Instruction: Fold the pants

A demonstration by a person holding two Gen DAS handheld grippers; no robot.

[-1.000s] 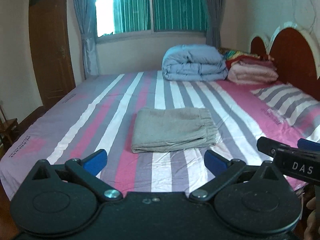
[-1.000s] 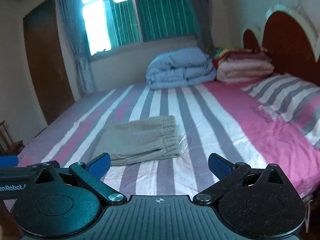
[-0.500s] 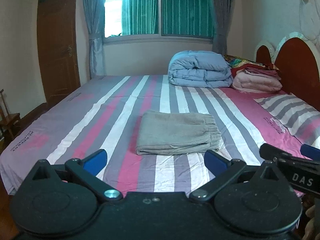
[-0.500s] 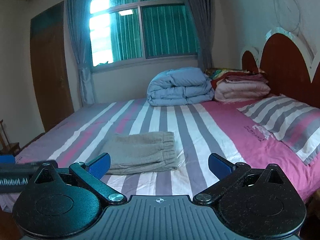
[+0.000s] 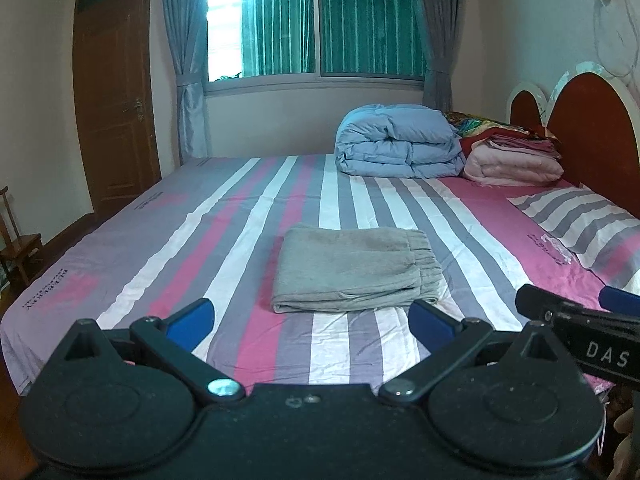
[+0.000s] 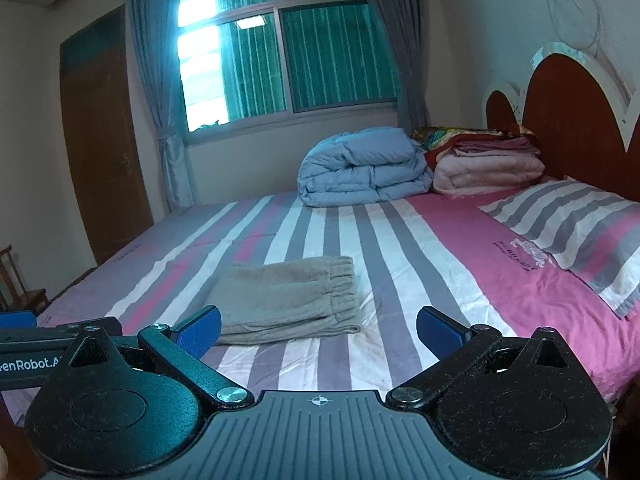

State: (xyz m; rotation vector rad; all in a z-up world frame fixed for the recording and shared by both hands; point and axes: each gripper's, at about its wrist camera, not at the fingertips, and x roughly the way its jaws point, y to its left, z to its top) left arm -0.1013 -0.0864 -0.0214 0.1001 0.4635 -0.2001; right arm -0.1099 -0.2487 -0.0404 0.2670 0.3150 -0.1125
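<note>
The grey pants (image 5: pixel 352 270) lie folded in a flat rectangle on the striped bed sheet (image 5: pixel 224 248), waistband to the right. They also show in the right wrist view (image 6: pixel 288 300). My left gripper (image 5: pixel 312 318) is open and empty, held back from the pants near the bed's front edge. My right gripper (image 6: pixel 318 330) is open and empty, also back from the pants. The right gripper shows at the right edge of the left wrist view (image 5: pixel 580 316), and the left gripper at the left edge of the right wrist view (image 6: pixel 48 340).
A folded blue duvet (image 5: pixel 396 142) and a stack of pink blankets (image 5: pixel 516 160) sit at the far end of the bed. A striped pillow (image 5: pixel 580 224) lies by the red headboard (image 5: pixel 592 128). A wooden door (image 5: pixel 116 96) and a small chair (image 5: pixel 18 248) stand at left.
Both grippers have tilted up and drawn back from the bed, so the pants sit lower and farther in both views. The pants have not moved. Both grippers stay open.
</note>
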